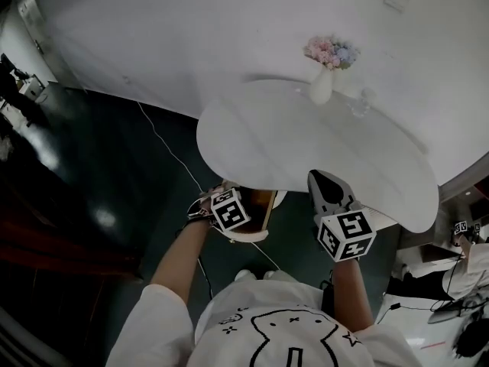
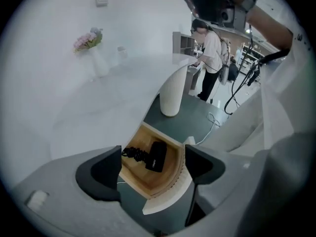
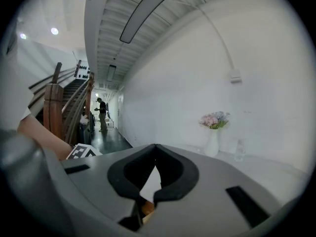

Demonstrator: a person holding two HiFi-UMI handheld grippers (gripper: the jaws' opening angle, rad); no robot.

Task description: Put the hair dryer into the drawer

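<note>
Pale bare wood drawer (image 2: 159, 182), matt black plastic hair dryer (image 2: 157, 156), smooth white table (image 1: 306, 147), glossy dark floor (image 1: 99, 174)

The white rounded desk (image 1: 306, 144) stands against the far wall. At its far edge sits the white vase of flowers (image 1: 322, 87), with a small clear vessel (image 1: 359, 104), perhaps a glass, just to its right. Under the desk's near edge the curved wooden drawer (image 2: 174, 174) stands pulled out. The black hair dryer (image 2: 157, 156) lies inside it, cord to its left. The left claw (image 2: 153, 164) hangs over the drawer, and the right claw (image 1: 321, 180) is to its right, at the desk's near edge.
</note>
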